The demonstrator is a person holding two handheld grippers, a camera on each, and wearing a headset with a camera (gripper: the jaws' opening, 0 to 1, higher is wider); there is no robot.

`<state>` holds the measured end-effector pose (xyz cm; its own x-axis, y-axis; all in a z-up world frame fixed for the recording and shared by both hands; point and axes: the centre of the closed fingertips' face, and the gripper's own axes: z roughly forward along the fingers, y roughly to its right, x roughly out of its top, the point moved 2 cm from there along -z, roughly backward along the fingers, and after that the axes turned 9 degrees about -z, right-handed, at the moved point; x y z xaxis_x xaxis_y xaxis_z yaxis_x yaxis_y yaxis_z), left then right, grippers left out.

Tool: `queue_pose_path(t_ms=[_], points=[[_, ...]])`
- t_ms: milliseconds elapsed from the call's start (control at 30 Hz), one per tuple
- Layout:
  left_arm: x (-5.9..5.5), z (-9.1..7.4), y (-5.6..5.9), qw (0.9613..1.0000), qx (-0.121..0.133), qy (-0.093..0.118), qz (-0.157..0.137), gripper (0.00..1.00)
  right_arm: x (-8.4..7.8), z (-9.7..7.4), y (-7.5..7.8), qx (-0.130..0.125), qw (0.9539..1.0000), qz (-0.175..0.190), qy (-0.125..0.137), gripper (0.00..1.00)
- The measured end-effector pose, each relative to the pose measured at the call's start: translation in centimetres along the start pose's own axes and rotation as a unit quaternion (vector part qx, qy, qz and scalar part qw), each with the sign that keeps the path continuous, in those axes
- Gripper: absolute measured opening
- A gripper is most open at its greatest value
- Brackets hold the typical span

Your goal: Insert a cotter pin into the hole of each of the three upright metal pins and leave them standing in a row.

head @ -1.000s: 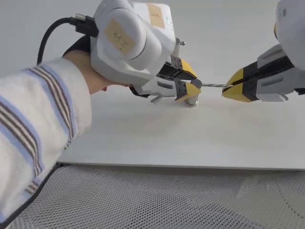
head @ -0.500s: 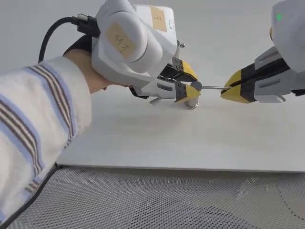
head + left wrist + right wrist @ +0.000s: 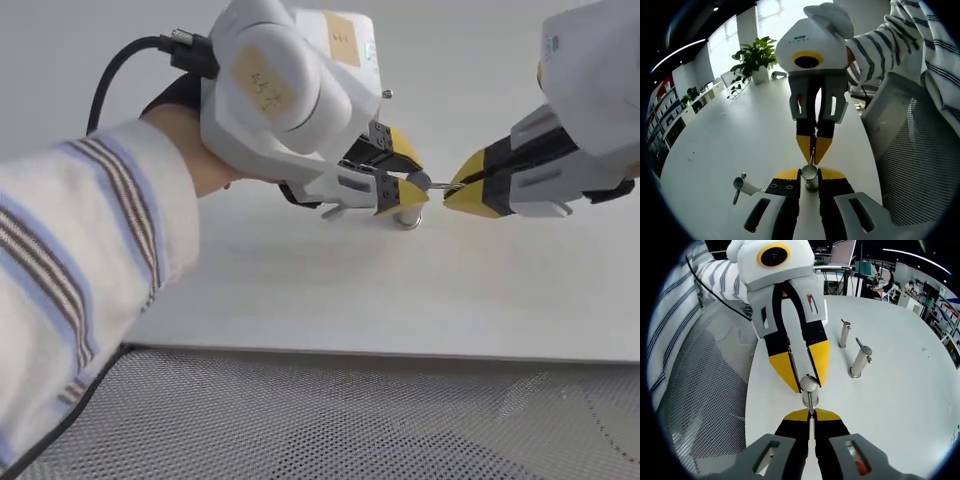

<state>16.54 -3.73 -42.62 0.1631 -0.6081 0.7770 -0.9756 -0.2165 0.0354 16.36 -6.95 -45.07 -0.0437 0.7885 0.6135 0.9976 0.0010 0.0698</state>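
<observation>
With the left gripper [image 3: 404, 186] clamped on the upright metal pin [image 3: 809, 388] on the white table [image 3: 300, 290], the right gripper [image 3: 457, 192] — jaws pinched on the cotter pin [image 3: 437, 186] — should push level and straight along the hole's axis, slowly, without tipping the post.
</observation>
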Motion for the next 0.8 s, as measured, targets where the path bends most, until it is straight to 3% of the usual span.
queue_pose_path(t_ms=[133,200,433,500,667,800], points=[[0.0,0.1,0.0,1.0,-0.001,-0.001,0.002,0.1,0.2,0.1,0.0,0.003,0.9999,-0.013,0.003,0.0],[0.0,0.1,0.0,1.0,-0.001,0.0,0.0,0.1,0.2,0.2,0.0,-0.002,0.9993,-0.036,0.001,0.0],[0.0,0.3,0.0,1.0,0.001,-0.003,-0.004,0.1,1.2,0.7,0.2,0.001,0.9991,-0.039,0.015,0.0],[-0.1,0.2,0.0,1.0,0.001,-0.003,-0.006,0.1,1.3,0.6,0.0,0.0,0.9995,-0.02,0.026,0.01],[0.0,0.3,0.0,1.0,0.001,-0.003,-0.007,0.1,1.3,-0.6,0.5,-0.017,0.9989,0.008,0.043,0.17],[0.0,0.3,0.0,0.9999,0.001,-0.003,-0.01,0.1,1.0,-1.7,0.5,-0.024,0.9987,0.008,0.045,0.12]])
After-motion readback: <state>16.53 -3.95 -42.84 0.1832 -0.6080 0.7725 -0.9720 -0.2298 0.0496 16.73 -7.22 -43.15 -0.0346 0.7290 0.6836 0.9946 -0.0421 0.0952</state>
